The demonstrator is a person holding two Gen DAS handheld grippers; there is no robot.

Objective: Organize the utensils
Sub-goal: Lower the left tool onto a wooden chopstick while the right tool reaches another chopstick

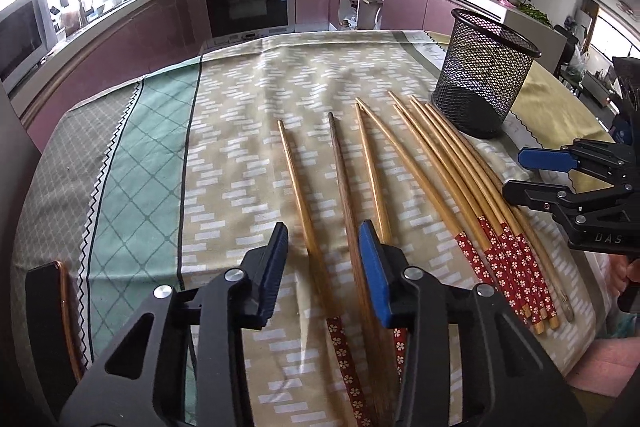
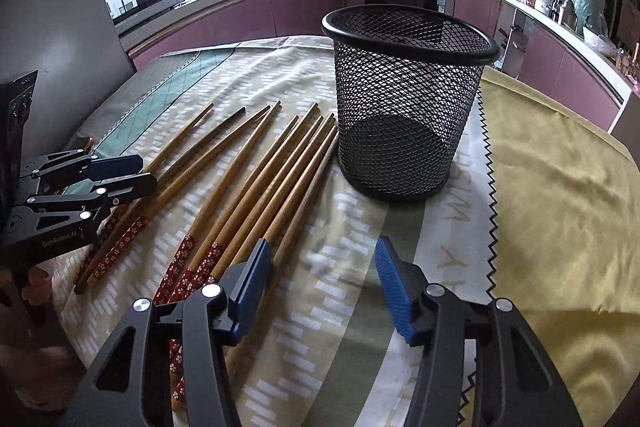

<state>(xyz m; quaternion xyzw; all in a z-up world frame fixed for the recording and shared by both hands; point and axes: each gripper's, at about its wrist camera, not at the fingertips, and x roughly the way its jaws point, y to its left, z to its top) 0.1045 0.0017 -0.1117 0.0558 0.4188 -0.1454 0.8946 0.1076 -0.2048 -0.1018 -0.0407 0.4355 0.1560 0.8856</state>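
Roughly nine chopsticks (image 1: pixel 432 163) lie beside one mesh cup (image 2: pixel 404 107); both hand-held grippers (image 1: pixel 324 263) gape apart.

The black mesh holder (image 2: pixel 408 107) stands upright on the tablecloth (image 2: pixel 560 187), its mouth unblocked from above. Chopsticks (image 2: pixel 256 183) fan out just left of it, nearly touching its base. Bare cloth lies right of the holder and left of the chopsticks.

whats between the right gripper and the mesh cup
Only bare tablecloth: in the right wrist view, nothing lies between the right gripper and the mesh cup. The chopsticks lie off to the left of that stretch.
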